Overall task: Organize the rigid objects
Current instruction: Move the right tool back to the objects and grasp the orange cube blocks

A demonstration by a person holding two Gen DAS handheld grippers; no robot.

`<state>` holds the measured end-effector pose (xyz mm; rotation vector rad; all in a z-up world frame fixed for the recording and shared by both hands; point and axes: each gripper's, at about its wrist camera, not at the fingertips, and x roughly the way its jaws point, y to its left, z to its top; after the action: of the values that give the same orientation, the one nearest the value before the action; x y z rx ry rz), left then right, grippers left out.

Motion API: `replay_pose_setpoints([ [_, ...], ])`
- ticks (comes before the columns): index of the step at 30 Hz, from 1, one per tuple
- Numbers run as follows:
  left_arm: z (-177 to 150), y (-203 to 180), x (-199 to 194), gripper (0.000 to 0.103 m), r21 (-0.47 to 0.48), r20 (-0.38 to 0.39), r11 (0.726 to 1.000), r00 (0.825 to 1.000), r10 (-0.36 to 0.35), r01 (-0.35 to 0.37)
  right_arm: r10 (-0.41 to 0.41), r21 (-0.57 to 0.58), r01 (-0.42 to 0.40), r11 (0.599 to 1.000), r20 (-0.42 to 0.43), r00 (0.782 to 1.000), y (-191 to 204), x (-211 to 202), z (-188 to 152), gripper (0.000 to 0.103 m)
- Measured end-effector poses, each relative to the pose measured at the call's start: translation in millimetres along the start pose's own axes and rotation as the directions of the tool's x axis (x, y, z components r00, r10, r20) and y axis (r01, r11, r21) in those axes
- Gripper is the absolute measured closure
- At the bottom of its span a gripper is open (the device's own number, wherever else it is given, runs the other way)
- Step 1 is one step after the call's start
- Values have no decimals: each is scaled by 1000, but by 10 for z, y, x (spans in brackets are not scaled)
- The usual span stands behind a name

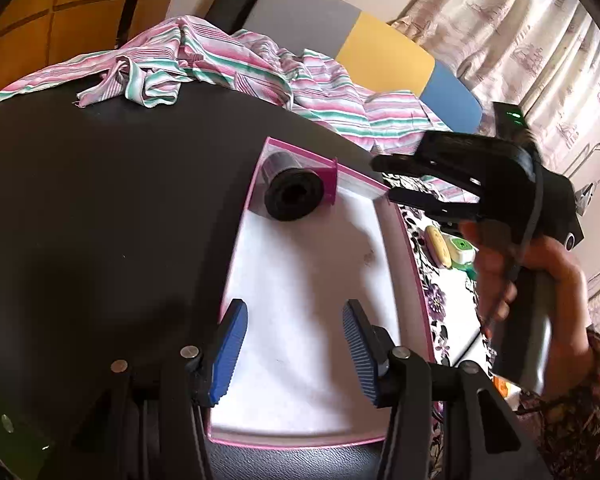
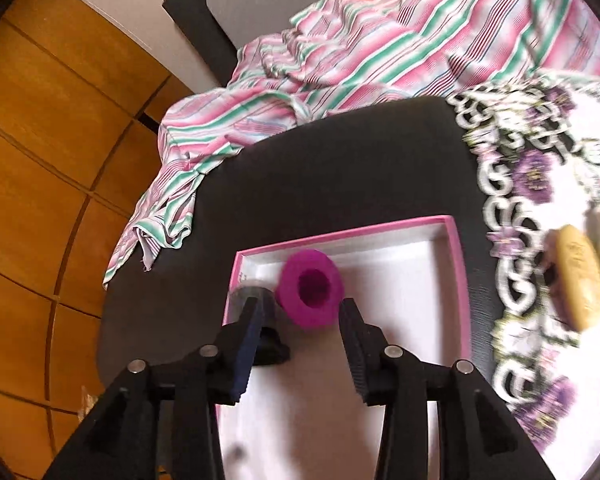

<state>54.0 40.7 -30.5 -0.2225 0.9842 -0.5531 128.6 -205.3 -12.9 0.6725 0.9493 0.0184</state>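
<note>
- magenta spool [image 2: 311, 288] sits in the pink tray's [image 2: 458, 264] far corner, just beside the black spool [image 2: 266, 320]; both lie inside the tray on the dark worktop [image 2: 340, 160].
- right hand-held gripper [image 2: 298, 344]: jaws spread, nothing pinched. magenta spool lies ahead between the finger lines, pads not pressing it.
- left hand-held gripper [image 1: 294, 354]: jaws spread, empty, poised over the near part of the tray floor, angled down.
- in the left view the right unit reaches in from the right, held in a hand [image 1: 532, 280], tips over the tray's far right corner.
- risk: magenta spool is round and looks to lie on its side; my guess is it could roll across the smooth white floor if nudged on pull-out.
- risk: right gripper's left finger [image 2: 246, 344] overlaps the black spool in view; a sideways retreat could knock it, or knock the pair apart.
- risk: tray looks light; a finger catching the rim could drag it over the worktop.
- right view is motion-blurred, so exact contact is hard to tell.
- soap-like items [image 2: 580, 280] remain on the floral cloth [image 2: 532, 184], likely next to sort.
</note>
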Motion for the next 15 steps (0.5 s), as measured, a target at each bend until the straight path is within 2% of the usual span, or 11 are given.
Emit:
replay_pose_setpoints([
  [7,-137,-152,-8,53,29,-24,999,999,-27,28,-79,-64,82,995,51,996,-223,-542,-338,53],
  [15,-328,-416,36,53,96,-73,994,996,-42,48,-144,-10,144,989,-7,990,-711,-932,-723,53],
])
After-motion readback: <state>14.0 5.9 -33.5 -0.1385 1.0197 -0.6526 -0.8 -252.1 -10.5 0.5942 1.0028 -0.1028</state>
